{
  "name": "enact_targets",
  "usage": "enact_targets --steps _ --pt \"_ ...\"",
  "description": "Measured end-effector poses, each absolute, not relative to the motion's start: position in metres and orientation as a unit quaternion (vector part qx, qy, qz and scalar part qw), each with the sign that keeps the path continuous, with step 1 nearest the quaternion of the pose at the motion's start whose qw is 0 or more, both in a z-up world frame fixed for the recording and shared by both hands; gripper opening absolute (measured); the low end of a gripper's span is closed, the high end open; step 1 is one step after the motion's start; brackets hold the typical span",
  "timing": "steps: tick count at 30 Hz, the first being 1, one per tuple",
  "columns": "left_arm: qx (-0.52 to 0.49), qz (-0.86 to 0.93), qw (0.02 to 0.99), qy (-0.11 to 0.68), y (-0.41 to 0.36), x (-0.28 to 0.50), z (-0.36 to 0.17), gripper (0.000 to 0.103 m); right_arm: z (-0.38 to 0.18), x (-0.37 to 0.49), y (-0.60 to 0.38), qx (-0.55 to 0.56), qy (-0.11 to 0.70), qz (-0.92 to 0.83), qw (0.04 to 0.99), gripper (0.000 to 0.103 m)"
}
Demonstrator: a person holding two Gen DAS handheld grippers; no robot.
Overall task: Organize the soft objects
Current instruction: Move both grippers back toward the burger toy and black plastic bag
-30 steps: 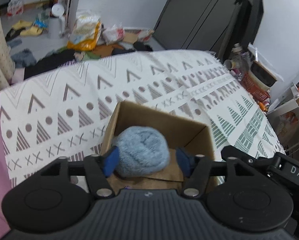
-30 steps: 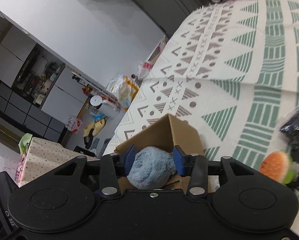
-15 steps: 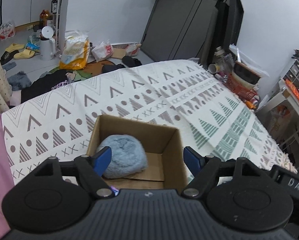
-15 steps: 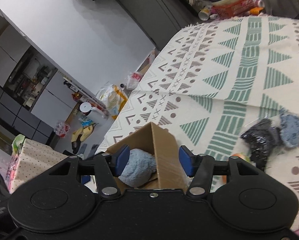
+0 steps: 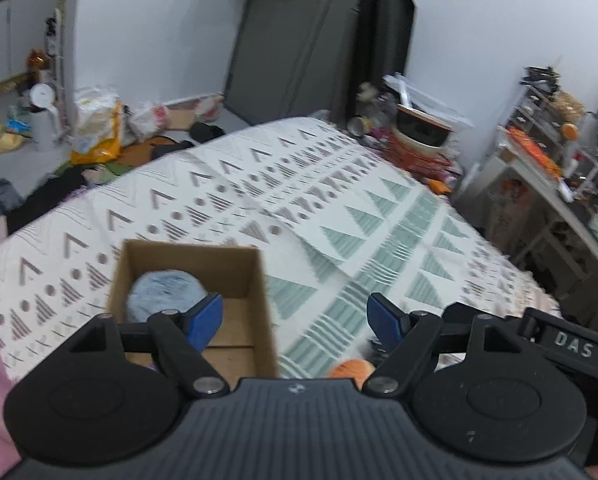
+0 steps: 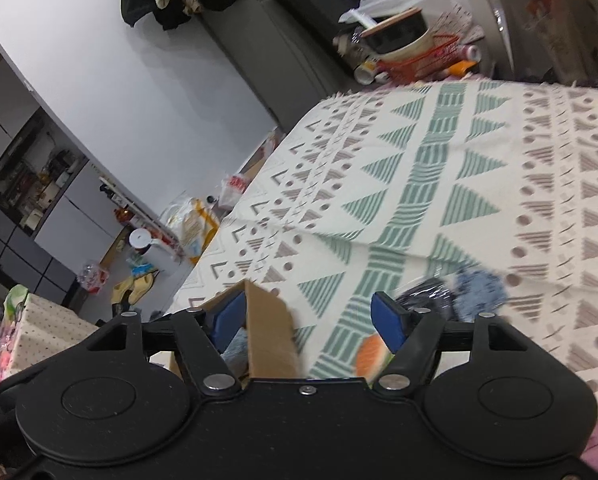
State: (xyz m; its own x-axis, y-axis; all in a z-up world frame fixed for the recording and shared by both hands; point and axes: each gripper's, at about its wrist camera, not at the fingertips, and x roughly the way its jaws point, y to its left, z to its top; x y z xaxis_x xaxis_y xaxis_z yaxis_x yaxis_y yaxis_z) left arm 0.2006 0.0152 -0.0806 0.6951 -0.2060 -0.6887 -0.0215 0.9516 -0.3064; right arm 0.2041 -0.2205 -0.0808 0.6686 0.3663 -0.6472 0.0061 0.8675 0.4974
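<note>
Matt brown cardboard box [image 5: 235,264], fluffy blue ball [image 5: 163,294] inside, printed woven cloth [image 5: 339,216], perhaps cotton.

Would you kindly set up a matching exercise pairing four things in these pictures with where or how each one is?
Things:
1. fluffy light-blue ball
2. brown cardboard box
3. orange burger-shaped plush toy
4. left gripper

States or places:
A. open, holding nothing
B. lying on the patterned blanket, outside the box
C. resting inside the box
D. standing open-topped on the blanket

Pairs: 1-C, 2-D, 3-B, 4-A
</note>
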Motion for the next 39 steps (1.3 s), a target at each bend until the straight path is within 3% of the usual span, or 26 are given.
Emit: enact_targets --steps 7,13,39 --pt "-0.130 -0.059 0.915 0.377 -0.012 0.195 -0.066 0.086 -0.071 0.195 -0.258 0.222 0.386 0.091 0.891 0.087" --pt "-0.115 -0.058 0.911 0.393 -0.037 0.201 -0.068 0.088 -0.071 0.193 -0.287 0.224 0.383 0.063 0.894 0.095" --pt "-0.079 -0.063 0.886 0.453 -0.084 0.220 -0.142 0.084 -0.141 0.211 -0.326 0.265 0.454 0.035 0.850 0.089"
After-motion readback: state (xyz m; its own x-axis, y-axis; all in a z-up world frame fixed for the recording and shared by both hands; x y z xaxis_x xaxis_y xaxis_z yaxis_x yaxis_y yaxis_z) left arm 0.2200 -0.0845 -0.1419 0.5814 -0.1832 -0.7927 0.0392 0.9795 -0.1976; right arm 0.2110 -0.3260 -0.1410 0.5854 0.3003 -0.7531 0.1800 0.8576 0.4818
